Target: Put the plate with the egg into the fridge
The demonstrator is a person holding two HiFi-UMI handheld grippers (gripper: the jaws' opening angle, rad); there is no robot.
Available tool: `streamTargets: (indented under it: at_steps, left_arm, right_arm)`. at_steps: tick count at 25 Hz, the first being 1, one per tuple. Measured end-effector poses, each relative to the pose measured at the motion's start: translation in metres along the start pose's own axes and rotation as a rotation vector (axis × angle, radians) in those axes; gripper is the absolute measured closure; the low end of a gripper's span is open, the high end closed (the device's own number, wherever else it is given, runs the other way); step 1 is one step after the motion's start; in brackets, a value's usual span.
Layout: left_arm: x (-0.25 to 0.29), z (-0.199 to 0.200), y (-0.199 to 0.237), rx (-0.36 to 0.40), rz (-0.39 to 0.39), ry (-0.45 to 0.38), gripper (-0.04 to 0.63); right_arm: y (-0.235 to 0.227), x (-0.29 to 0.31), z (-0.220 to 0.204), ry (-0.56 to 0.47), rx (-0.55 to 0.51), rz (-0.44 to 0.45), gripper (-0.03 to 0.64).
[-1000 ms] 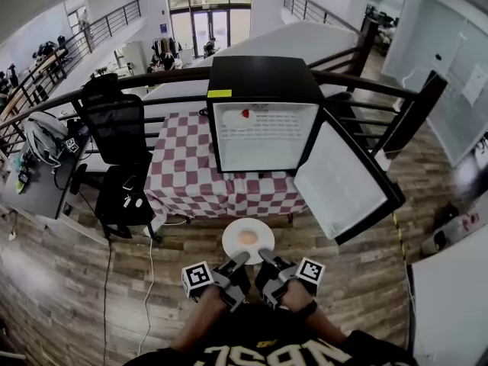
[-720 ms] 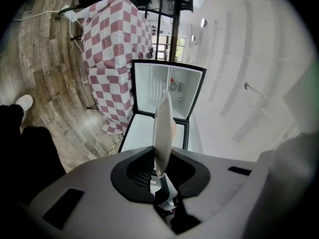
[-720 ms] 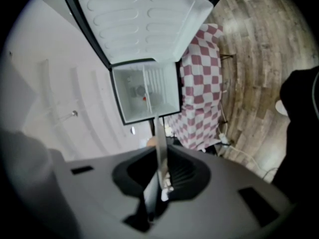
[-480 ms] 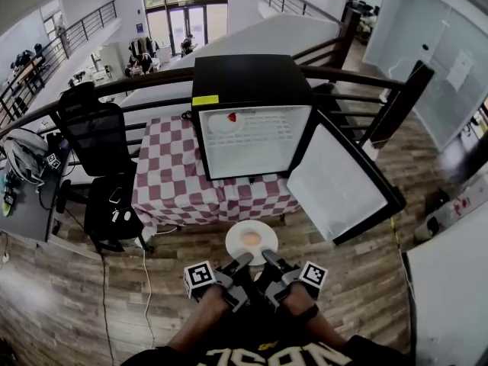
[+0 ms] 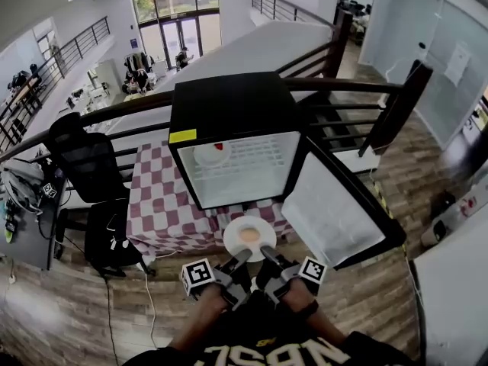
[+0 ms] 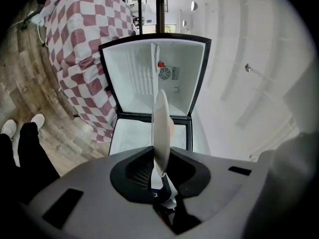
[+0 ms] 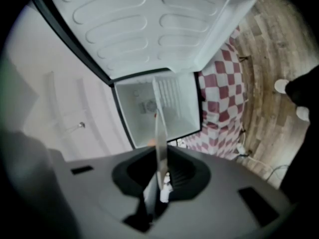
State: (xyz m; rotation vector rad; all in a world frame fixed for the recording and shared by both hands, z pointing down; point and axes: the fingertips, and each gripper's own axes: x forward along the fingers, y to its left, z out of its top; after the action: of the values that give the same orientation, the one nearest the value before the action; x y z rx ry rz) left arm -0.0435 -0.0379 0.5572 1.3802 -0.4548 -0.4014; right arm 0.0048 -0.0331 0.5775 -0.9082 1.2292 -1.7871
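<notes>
Our left hand-held gripper (image 5: 241,259) and right hand-held gripper (image 5: 267,255) clench a round white plate (image 5: 231,239) by its near rim. It lies level, brown egg (image 5: 248,235) up, before the open black fridge (image 5: 229,105).

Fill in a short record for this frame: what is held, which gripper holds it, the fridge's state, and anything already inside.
held: plate with an egg on it
left gripper: shut on the plate's near rim
right gripper: shut on the same rim, beside the left one
fridge: stands on the checkered table
door: swung open to the right
inside fridge: small plate with a red item, on the upper shelf
plate position: in front of the fridge opening, not yet inside
</notes>
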Motion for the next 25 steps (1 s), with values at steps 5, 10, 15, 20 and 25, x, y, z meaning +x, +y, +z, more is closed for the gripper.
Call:
streamTargets:
  at_steps: [5,10,15,20,25]
  left_arm:
    - [0.047,0.022,-0.012,0.014,-0.016,0.01,0.535]
    - [0.078,0.03,-0.009,-0.002,0.005,0.021,0.535]
    - [0.099,0.039,-0.009,-0.02,0.001,-0.016,0.536]
    - [0.106,0.046,-0.012,0.004,0.004,-0.022,0.536]
    - [0.111,0.057,-0.015,0.021,0.002,-0.012,0.537]
  right_arm:
    - [0.022,0.025,0.04,-0.011,-0.02,0.024,0.566]
    - [0.026,0.035,0.069,-0.031,-0.016,0.003,0.568]
    - [0.032,0.046,0.088,-0.05,-0.081,-0.044,0.568]
    - [0.039,0.054,0.094,-0.018,-0.106,-0.05,0.568]
    - [0.046,0.066,0.096,0.002,-0.206,-0.063,0.568]
